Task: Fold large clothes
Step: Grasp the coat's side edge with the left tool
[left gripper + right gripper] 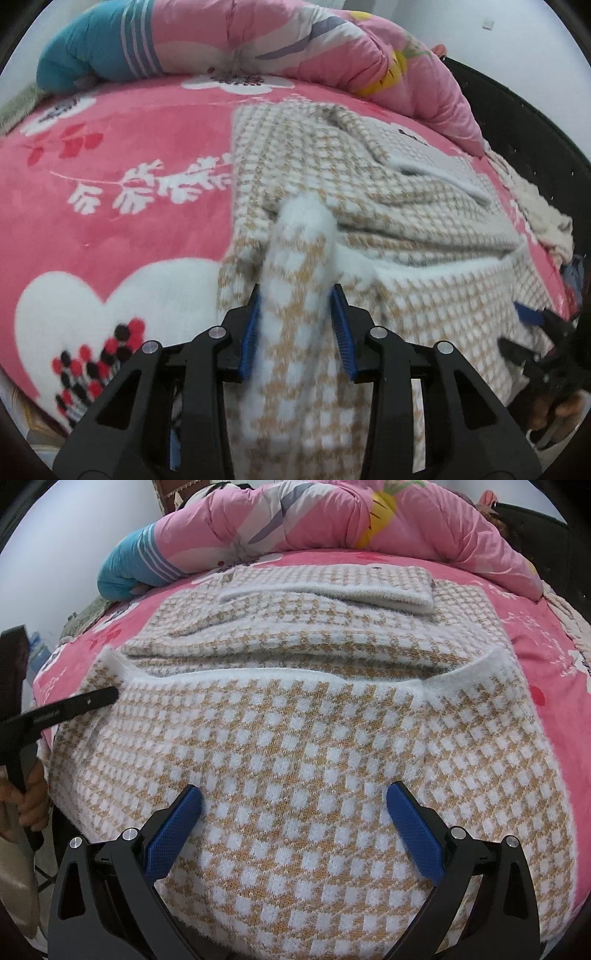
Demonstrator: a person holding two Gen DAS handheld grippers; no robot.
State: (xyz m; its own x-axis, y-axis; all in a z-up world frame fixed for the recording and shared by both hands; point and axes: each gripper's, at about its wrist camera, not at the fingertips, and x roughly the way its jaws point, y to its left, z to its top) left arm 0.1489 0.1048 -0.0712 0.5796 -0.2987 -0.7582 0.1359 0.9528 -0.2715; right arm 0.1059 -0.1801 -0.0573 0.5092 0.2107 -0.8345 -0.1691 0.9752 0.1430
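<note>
A fuzzy tan-and-white houndstooth sweater (295,738) lies partly folded on a bed's pink floral blanket (110,221). It looks soft, thick and floppy, light enough to lift by a pinched edge; the white ribbed hem offers firm purchase. The left hand-held gripper (295,306) clasps a raised ridge of knit. The right hand-held gripper (293,801) hovers released over it. No containers show.

A bunched fold of the sweater (295,295) lies between the left gripper (295,295) fingers; the blanket (122,206) spreads to its left, the quilt (295,44) beyond. The right gripper (294,794) hovers over the sweater.
</note>
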